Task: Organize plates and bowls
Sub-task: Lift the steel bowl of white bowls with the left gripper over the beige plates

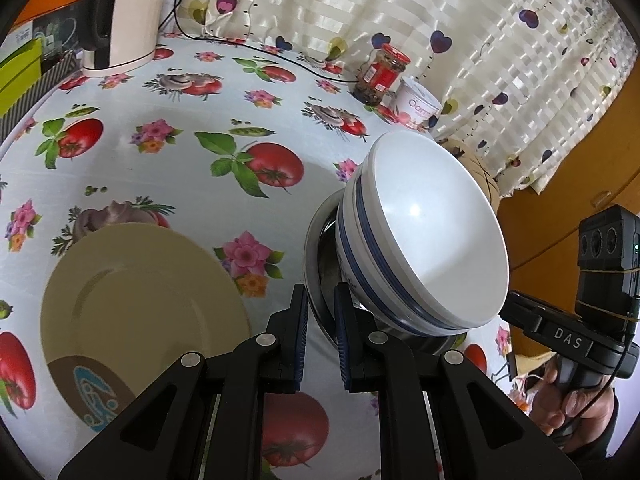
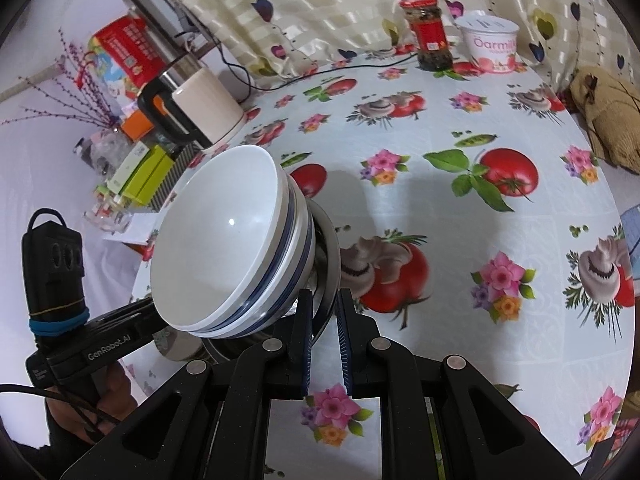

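Both grippers, left (image 1: pixel 322 312) and right (image 2: pixel 323 316), are clenched on the steel bowl's rim (image 1: pixel 316 240), carrying the stacked white bowls (image 1: pixel 424 232) toward, likely, the tan plate (image 1: pixel 140 292).

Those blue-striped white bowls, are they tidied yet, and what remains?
Done: the blue-striped white bowls are nested inside a shiny steel bowl. In hand: left gripper and right gripper each pinch the steel rim, carrying the stack. Left: the round beige plate lies apart on the tablecloth.

Open tablecloth (image 2: pixel 460 224) ahead; jar (image 2: pixel 430 34) far back.
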Demonstrator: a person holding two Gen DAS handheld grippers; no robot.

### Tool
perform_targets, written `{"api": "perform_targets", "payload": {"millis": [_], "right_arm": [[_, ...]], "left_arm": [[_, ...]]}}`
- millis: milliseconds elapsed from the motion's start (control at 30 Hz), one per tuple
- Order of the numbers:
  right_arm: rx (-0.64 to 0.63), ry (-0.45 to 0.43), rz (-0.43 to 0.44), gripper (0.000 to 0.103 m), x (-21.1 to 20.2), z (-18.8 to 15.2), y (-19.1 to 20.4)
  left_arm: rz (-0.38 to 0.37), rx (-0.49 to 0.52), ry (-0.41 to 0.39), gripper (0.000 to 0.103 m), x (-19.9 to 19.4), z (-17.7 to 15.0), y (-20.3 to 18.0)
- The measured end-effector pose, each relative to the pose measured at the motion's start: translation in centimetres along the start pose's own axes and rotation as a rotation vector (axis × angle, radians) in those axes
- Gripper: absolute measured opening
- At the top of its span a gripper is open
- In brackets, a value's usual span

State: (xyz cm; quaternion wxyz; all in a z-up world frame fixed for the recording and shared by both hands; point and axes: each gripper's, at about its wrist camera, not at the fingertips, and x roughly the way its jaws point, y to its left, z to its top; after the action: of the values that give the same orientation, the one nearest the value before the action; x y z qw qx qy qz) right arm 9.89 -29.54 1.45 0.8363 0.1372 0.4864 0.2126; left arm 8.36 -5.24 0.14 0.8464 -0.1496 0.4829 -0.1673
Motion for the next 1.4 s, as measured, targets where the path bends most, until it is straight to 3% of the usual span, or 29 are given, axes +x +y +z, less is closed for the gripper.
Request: {"api": "perform_targets", "payload": {"millis": [1400], "right_arm": [[-0.184, 0.101, 0.092, 0.013, 5.9, 0.8, 9.9]], "left_arm": [[0.121, -0.157, -0.094, 0.014, -6.0, -2.3, 8.7]]}}
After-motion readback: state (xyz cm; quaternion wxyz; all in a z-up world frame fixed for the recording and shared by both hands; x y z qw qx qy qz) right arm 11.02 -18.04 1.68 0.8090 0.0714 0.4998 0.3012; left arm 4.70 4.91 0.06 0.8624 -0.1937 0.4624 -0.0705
